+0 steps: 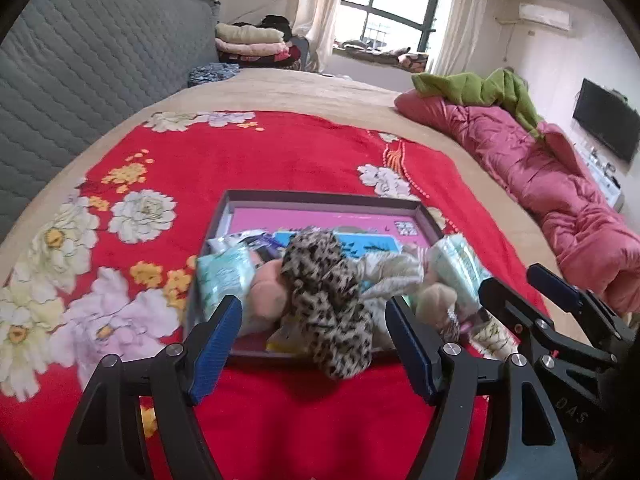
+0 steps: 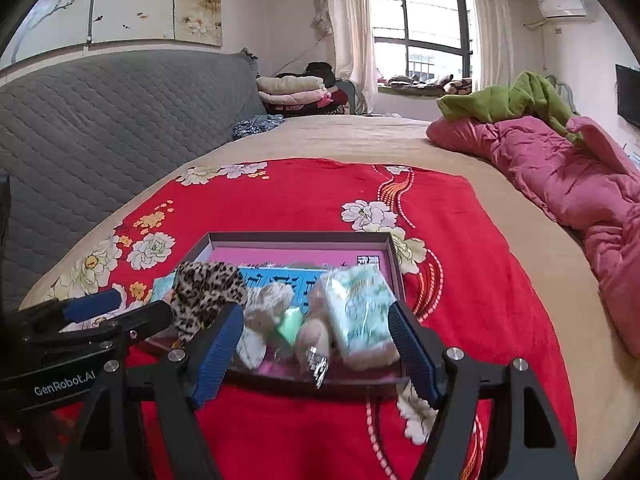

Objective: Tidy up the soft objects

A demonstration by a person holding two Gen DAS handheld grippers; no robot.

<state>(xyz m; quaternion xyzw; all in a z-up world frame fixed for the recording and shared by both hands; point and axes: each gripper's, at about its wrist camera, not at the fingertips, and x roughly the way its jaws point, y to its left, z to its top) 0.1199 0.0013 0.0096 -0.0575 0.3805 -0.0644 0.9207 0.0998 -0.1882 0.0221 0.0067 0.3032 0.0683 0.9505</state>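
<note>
Bedroom: left tool (image 1: 314, 344) and right tool (image 2: 312, 344), both spread wide and empty, face shallow box (image 1: 320, 200) on red blanket (image 1: 240, 152). Leopard-print cloth (image 1: 326, 300) spills over box's 6 o'clock rim; next move, prob., pinch & tuck it inside w/ tissue packs (image 2: 360, 312).

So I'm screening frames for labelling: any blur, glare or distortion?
Left wrist view: strong fisheye bending, leopard-print cloth and tissue pack slightly smeared. Right wrist view: window blown out, tray contents soft.
</note>
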